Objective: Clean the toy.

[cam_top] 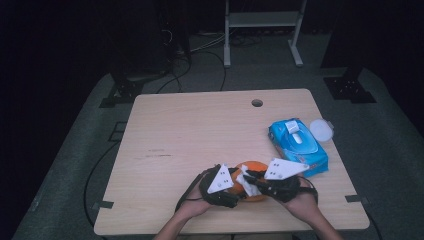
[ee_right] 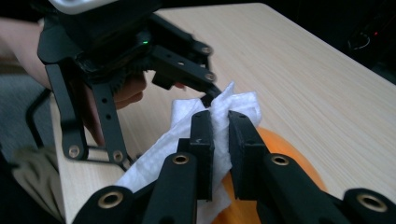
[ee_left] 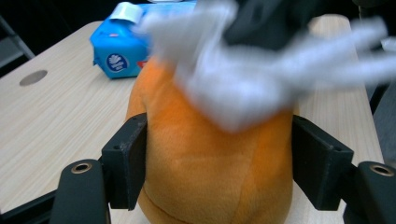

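Half the orange toy [ee_left: 210, 163] hides under a blurred wipe [ee_left: 243, 88]; left gripper [ee_left: 217, 158] clamps toy, right gripper [ee_right: 219, 140] pinches wipe.

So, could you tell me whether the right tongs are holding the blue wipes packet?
No, the right tongs are clamped on a white wipe over the orange plush toy.

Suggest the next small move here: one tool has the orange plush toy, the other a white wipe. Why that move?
Probably draw the white wipe across the top of the orange plush toy in a short stroke. The left tool has its jaws against the toy's two sides, steadying it on the table, while the right tool is shut on the wipe, which already lies over the toy.
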